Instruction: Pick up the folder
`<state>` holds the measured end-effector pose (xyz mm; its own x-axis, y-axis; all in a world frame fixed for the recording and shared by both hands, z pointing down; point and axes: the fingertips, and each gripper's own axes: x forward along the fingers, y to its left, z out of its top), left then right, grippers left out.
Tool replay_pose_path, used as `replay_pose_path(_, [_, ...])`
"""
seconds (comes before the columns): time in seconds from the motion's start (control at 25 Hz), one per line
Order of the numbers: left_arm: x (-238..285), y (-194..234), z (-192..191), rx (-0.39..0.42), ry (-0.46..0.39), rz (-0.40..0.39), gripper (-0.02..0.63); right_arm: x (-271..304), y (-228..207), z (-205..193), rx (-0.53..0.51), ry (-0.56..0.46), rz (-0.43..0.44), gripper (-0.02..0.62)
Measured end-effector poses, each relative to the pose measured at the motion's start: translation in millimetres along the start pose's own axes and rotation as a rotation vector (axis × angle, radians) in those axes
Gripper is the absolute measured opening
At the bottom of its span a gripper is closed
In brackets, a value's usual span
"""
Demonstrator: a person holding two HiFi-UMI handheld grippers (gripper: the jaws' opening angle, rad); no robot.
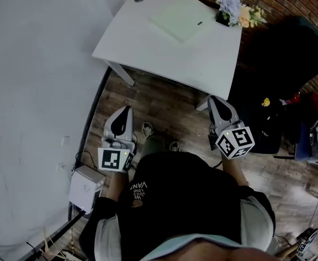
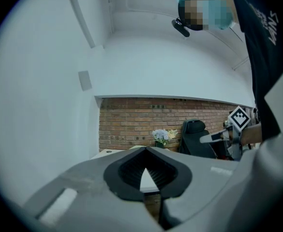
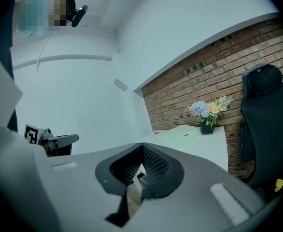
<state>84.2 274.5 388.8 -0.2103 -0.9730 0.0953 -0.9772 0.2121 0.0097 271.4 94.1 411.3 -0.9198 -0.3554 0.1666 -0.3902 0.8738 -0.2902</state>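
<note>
1. Pale green folder (image 1: 178, 19) lies flat on the white surface (image 1: 202, 58), toward its far side, turned at an angle to the edges. Nothing touches it.
2. The folder also shows in the right gripper view (image 3: 175, 134), beyond the fingertips and apart from them.
3. Left gripper (image 1: 127, 110): held over the wooden floor (image 1: 164, 107), short of the surface's near edge, tip toward the surface. In its own view (image 2: 146, 151) the fingers (image 2: 124, 170) are clenched tip to tip with nothing between them.
4. Right gripper (image 1: 213, 100): held level with the near right corner of the surface, well apart from the folder. In its own view (image 3: 142, 148) the fingers (image 3: 156, 166) are likewise clenched and empty.
5. Each gripper sees the other: the right one at the right edge of the left gripper view (image 2: 214, 137), the left one at the left of the right gripper view (image 3: 64, 140).
6. Flowers (image 1: 236, 10) in a dark pot stand at the far right corner of the surface, near the folder but not touching it.
7. A black office chair (image 1: 281, 53) stands just right of the surface, against the brick wall (image 2: 131, 122).
8. A white box (image 1: 85, 188) sits on the floor by the left wall, beside the person (image 1: 180, 200), who wears a black top.
</note>
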Motion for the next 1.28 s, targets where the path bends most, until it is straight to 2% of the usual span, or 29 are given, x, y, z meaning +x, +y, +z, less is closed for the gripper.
replay_pose_path(0.32, [22.0, 30.3, -1.0, 0.015, 0.005, -0.036, 0.0, 28.6, 1.9, 2.9, 0.007, -0.005, -0.045, -0.002])
replay_pose_path(0.84, [63.4, 116.9, 2.6, 0.007, 0.007, -0.093, 0.0, 107.8, 26.0, 12.2, 0.012, -0.01, -0.108, -0.002])
replay_pose_path(1.28, [95.1, 188.9, 5.7, 0.008, 0.015, -0.176, 0.0, 162.7, 48.7, 17.1, 0.018, -0.033, -0.203, -0.002])
